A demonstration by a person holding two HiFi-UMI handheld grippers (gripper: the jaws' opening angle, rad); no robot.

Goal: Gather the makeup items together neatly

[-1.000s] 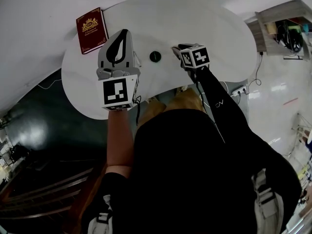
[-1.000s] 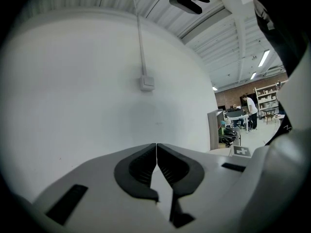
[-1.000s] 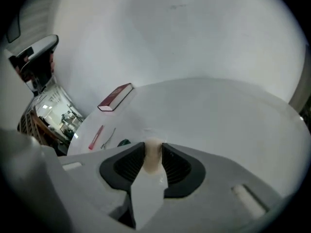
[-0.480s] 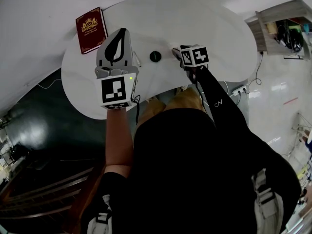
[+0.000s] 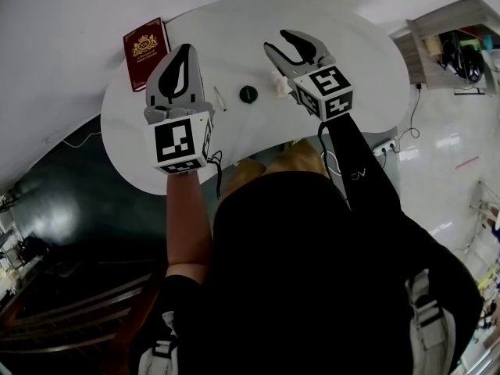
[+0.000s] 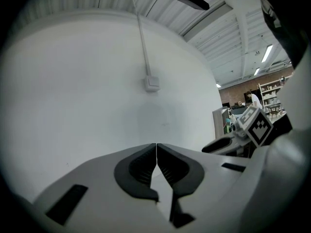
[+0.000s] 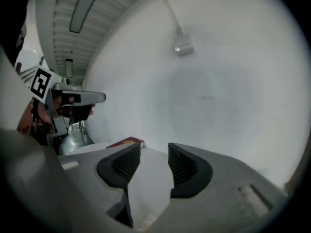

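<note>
Three small makeup items lie in a row on the white table: a thin white stick, a round black compact and a small white piece. My left gripper hovers left of the stick with its jaws shut and nothing in them; the left gripper view shows its tips pressed together. My right gripper is raised above the white piece. Its jaws have just been opening and now stand open and empty.
A red book lies at the table's far left edge and also shows in the right gripper view. Behind the table is a white wall. A shelf unit stands to the right, and dark floor lies to the left.
My right gripper rose off the table, turned and opened its jaws; the small white piece now shows on the table below it. The left gripper shifted slightly left, uncovering the white stick.
</note>
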